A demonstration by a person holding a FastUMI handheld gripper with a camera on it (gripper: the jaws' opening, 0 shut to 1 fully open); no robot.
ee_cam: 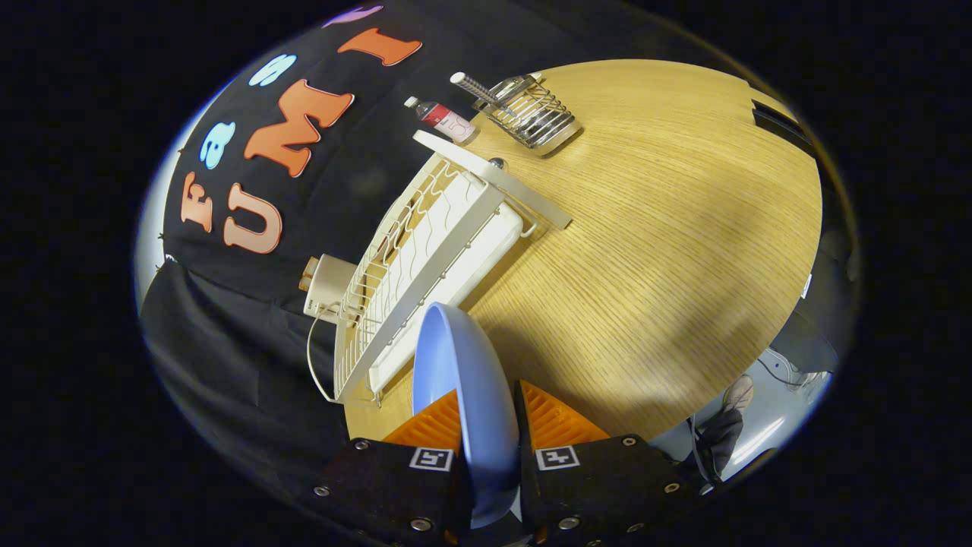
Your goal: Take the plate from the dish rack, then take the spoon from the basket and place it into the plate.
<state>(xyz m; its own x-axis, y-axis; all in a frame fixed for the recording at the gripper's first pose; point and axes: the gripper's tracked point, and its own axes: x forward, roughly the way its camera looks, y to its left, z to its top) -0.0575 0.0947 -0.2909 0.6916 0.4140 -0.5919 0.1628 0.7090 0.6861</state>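
Note:
A light blue plate (463, 380) stands on edge between my two fingers, and my gripper (490, 422) is shut on its rim. The plate is held up above the wooden table (653, 258), just in front of the white wire dish rack (425, 258). Far beyond the fingers, a wire basket (535, 114) rests on the table with a spoon's ribbed handle (474, 87) sticking out of it toward the booth wall. The spoon's bowl is hidden inside the basket.
A small bottle with a red label (443, 118) lies beside the basket, by the rack's far end. A beige box with a cable (326, 287) sits behind the rack. A person's shoe (736, 395) shows below the table's edge.

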